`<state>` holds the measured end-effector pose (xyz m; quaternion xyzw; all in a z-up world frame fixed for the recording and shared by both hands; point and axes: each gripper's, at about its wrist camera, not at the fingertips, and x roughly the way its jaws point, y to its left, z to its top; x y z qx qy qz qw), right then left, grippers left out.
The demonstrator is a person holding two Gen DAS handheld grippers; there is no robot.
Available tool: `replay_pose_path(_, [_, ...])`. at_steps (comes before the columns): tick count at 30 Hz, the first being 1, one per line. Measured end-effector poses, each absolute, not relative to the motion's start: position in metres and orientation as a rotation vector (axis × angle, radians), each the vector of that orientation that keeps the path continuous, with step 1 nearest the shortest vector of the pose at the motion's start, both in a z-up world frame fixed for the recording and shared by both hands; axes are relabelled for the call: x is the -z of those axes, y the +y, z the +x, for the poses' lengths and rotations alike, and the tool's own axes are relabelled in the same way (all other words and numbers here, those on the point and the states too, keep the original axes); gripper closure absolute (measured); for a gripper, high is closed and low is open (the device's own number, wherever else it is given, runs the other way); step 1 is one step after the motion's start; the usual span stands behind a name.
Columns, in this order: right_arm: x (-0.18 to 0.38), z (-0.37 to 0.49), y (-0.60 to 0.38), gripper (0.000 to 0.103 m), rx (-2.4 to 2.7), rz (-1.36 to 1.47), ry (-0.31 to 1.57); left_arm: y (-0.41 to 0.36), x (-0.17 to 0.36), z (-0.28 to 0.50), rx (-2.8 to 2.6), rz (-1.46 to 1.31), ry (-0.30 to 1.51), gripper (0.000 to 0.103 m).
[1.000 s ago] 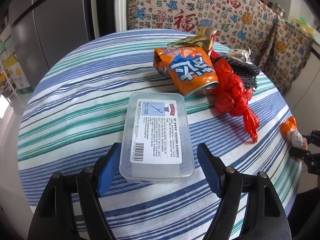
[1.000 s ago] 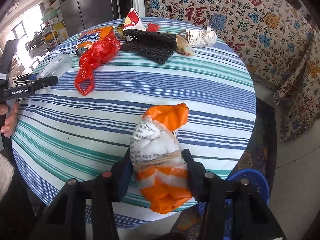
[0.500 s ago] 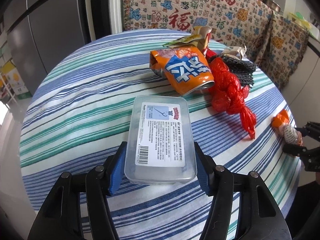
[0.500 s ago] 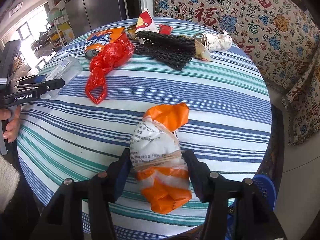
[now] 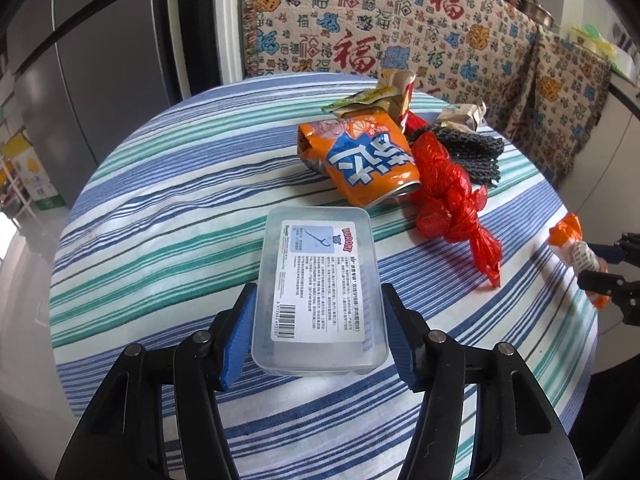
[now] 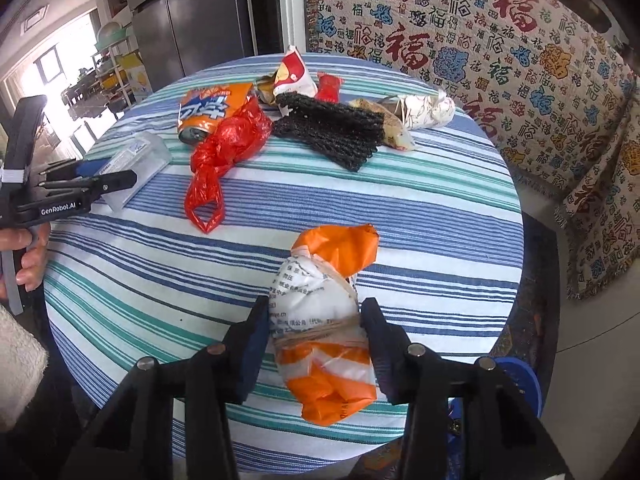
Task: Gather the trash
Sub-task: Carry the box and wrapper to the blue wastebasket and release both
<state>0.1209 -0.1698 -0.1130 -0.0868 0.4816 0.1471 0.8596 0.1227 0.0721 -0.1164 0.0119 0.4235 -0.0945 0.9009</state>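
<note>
My left gripper (image 5: 318, 320) is shut on a clear plastic box (image 5: 320, 284) with a white label, held over the striped round table (image 5: 160, 216). My right gripper (image 6: 316, 324) is shut on an orange and white plastic bundle (image 6: 324, 320) tied with a band, just above the table's near edge. On the table lie a crushed orange can (image 5: 360, 156), a knotted red plastic bag (image 5: 452, 196), a dark mesh piece (image 6: 332, 132) and crumpled wrappers (image 6: 420, 110). The left gripper with the box also shows in the right wrist view (image 6: 108, 180).
A blue bin (image 6: 520, 384) stands on the floor below the table's right edge. A patterned cloth (image 5: 400, 40) hangs behind the table. A grey fridge (image 5: 80, 60) stands at the back left.
My left gripper closed its fingers onto the clear box and lifted it a little. My right gripper kept its hold on the orange bundle and drew back slightly.
</note>
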Motion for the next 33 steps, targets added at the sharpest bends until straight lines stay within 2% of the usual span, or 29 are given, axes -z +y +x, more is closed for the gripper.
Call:
replay_pose_path(7, [0.093, 0.118, -0.19, 0.056, -0.283, -0.098, 0.945, 0.057, 0.086, 0.103, 0.254, -0.024, 0.808, 0.042])
replay_pose_path(14, [0.07, 0.11, -0.22, 0.056, -0.223, -0.03, 0.888, 0.011, 0.067, 0.091, 0.349, -0.028, 0.784, 0.042])
replay_pose_path(25, [0.03, 0.062, -0.311, 0.056, -0.023, 0.052, 0.787, -0.113, 0.031, 0.083, 0.585, 0.042, 0.744, 0.042])
replay_pose_path(33, [0.042, 0.03, -0.406, 0.056, 0.187, 0.151, 0.775, -0.22, 0.03, 0.071, 0.768, 0.095, 0.744, 0.042])
